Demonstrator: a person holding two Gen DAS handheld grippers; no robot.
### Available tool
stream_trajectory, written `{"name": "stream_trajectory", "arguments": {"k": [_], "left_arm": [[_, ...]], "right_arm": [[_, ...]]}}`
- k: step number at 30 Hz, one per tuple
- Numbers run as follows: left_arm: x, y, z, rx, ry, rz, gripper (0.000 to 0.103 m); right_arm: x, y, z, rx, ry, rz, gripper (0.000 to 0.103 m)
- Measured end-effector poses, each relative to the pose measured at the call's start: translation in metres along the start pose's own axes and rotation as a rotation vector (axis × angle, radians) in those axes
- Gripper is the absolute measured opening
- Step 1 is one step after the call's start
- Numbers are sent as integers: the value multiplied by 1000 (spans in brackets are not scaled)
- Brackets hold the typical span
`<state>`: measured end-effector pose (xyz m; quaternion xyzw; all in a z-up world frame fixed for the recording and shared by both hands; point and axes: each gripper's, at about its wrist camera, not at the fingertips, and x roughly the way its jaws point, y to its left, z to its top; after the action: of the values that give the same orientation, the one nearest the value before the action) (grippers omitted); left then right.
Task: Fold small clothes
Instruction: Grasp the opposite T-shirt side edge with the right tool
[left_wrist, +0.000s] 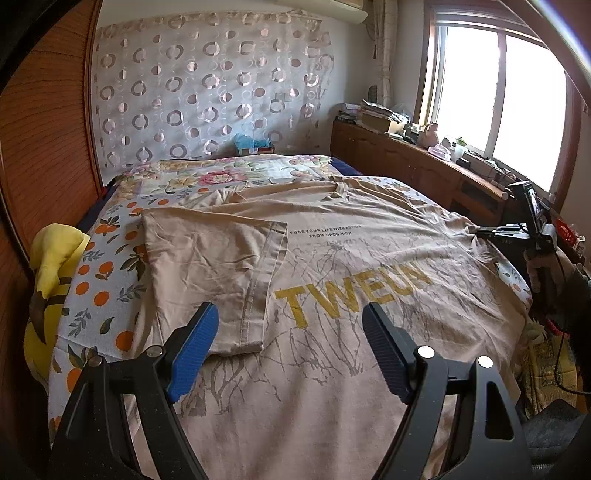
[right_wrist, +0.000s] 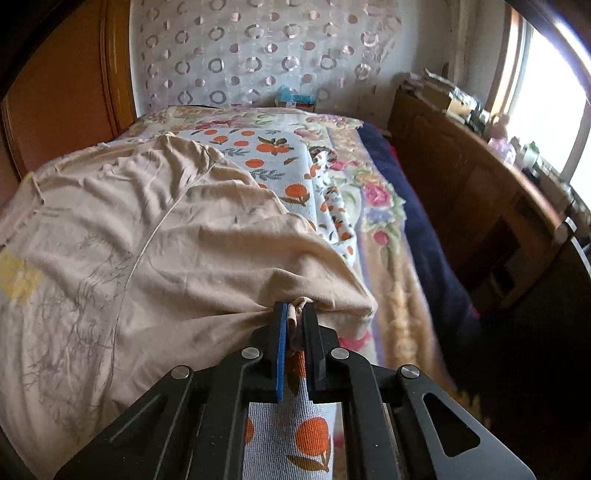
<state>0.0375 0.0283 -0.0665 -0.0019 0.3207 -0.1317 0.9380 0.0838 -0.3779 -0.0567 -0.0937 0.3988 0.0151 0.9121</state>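
The beige T-shirt (left_wrist: 332, 258) lies spread on the bed (left_wrist: 110, 258), one sleeve folded inward — its near hem cut off. The right gripper (right_wrist: 294, 314) pinches the other sleeve's edge; the left gripper (left_wrist: 288, 332) hovers spread, holding nothing.

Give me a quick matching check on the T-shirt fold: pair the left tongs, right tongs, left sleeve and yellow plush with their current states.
1 left tongs
2 right tongs
3 left sleeve
4 yellow plush

a folded over the T-shirt
b at the bed's left edge
c clamped on bunched fabric
d open over the shirt

Pairs: 1-d, 2-c, 3-a, 4-b
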Motion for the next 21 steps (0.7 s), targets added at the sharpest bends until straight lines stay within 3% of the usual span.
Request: {"name": "stream_trajectory", "arguments": {"k": [5, 9, 15, 19, 20, 21], "left_arm": [[0, 0, 0, 0, -1, -1, 81], [0, 1, 0, -1, -1, -2, 81], [-1, 0, -1, -2, -2, 0, 81], [-3, 3, -2, -12, -7, 3, 81], [-4, 4, -2, -15, -8, 4, 81], [-4, 4, -3, -16, -8, 3, 81]], "right_arm": [[-26, 17, 9, -19, -122, -22, 6], [-49, 39, 23, -53, -198, 22, 6], [-69, 99, 38, -143, -261, 166, 6], [-62, 139, 38, -173, -241, 291, 6], [-59, 143, 37, -178, -233, 302, 8], [-56, 146, 35, -183, -231, 305, 19]]}}
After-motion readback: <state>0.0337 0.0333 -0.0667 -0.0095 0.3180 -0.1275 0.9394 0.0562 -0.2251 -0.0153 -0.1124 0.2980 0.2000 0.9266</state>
